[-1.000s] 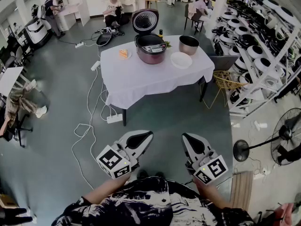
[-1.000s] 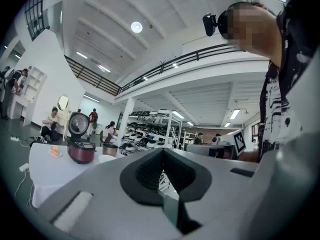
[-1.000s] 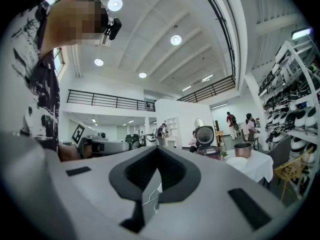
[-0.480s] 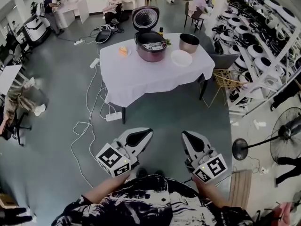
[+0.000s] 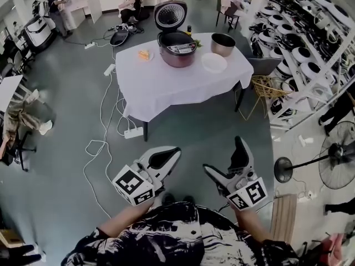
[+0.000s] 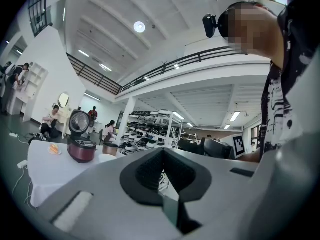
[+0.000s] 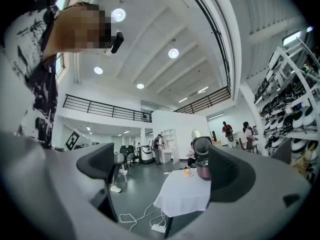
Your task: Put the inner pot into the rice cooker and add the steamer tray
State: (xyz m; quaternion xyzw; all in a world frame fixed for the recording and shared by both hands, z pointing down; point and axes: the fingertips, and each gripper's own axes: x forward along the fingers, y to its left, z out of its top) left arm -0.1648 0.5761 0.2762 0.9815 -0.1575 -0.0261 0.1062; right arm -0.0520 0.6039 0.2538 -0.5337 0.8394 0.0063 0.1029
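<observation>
The racks (image 5: 302, 49) on my right run out of frame, and their rows of round white appliances are too small to tell apart. The table (image 5: 166, 65) stands well ahead of me, and a draped white cloth (image 5: 166, 101) hides nearly everything beneath it. On it sits the dark red rice cooker (image 5: 177, 50) with its round lid (image 5: 170, 15) tipped up. Its hollow is dark and I cannot tell what is inside. Just to its right stands the inner pot (image 5: 223, 44), a shiny straight-sided metal bowl. Near that lies the steamer tray (image 5: 214, 63), a flat white disc. My left gripper (image 5: 173, 153) has its smooth grey jaws pressed together on nothing. My right gripper (image 5: 223, 156) has just been opening, and its jaws stand wide with nothing held between them. A small orange thing (image 5: 145, 55) left of the cooker is too small to identify.
</observation>
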